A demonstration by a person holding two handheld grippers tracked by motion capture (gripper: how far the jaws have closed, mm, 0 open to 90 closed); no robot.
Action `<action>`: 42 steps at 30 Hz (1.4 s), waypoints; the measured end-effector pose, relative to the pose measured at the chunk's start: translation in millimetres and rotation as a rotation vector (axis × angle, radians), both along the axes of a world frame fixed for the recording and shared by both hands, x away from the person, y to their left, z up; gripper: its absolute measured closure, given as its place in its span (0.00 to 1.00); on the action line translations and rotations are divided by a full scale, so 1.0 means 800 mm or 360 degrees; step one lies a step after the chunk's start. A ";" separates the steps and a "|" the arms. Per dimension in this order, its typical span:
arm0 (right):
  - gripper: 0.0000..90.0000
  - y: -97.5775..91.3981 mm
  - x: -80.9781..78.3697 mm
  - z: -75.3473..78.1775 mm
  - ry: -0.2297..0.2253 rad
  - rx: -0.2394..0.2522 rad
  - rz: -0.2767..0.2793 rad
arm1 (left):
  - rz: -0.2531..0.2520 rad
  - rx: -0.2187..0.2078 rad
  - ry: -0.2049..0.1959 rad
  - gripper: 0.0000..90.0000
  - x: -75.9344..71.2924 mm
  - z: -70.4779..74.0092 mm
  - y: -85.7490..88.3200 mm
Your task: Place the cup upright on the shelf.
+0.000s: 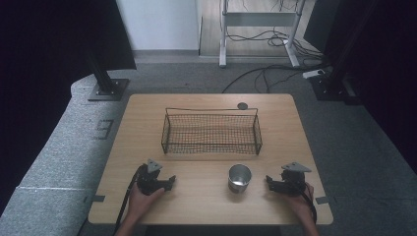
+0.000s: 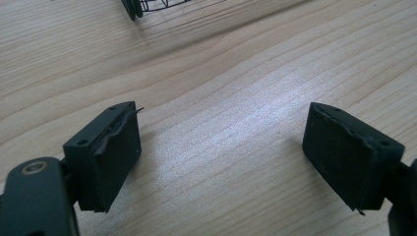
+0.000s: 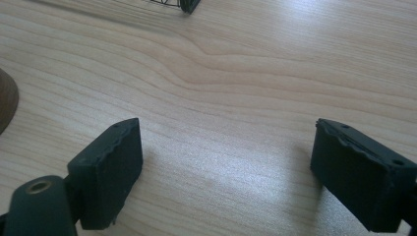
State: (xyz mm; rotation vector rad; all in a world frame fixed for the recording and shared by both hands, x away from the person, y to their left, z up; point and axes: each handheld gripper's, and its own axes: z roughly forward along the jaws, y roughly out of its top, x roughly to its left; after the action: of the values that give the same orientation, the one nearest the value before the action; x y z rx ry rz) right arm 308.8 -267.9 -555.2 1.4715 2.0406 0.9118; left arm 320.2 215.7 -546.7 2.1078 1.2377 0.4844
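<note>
The metal cup (image 1: 239, 178) stands upright just left of the right gripper (image 1: 270, 182), nearer it than the left gripper (image 1: 170, 181); both jaws gape empty.

Left gripper (image 1: 169, 181) sits low at the near left, held in the left hand (image 1: 142, 196), jaws spread wide with nothing between them. Right gripper (image 1: 269, 182) mirrors it at the near right, gripped by the right hand (image 1: 300, 197), jaws equally wide apart.
</note>
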 end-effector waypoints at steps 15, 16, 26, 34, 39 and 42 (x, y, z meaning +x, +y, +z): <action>0.18 0.016 -0.011 0.005 -0.0039 0.0003 0.0005 | 0.0000 0.0000 0.0000 0.16 0.000 0.000 0.000; 0.18 0.017 -0.013 0.006 -0.0048 0.0012 0.0018 | 0.0000 0.0001 0.0000 0.16 0.000 0.000 0.000; 0.20 0.019 -0.036 0.021 -0.0152 0.0140 0.0109 | 0.0000 0.0002 0.0000 0.16 0.000 0.000 0.000; 0.19 0.023 -0.041 0.028 -0.0183 0.0175 0.0158 | -0.0001 0.0001 0.0000 0.16 0.000 0.000 0.000; 0.19 0.032 -0.048 0.036 -0.0177 0.0233 0.0234 | 0.0000 0.0002 0.0000 0.16 0.000 0.000 0.000; 0.19 0.040 -0.053 0.042 -0.0187 0.0251 0.0294 | 0.0000 0.0002 0.0000 0.16 0.000 0.000 0.000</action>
State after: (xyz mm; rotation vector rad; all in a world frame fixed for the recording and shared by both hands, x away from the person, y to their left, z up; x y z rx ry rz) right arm 266.0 -236.2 -521.7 1.2878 2.0832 1.2284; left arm 320.2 215.7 -546.7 2.1087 1.2374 0.4852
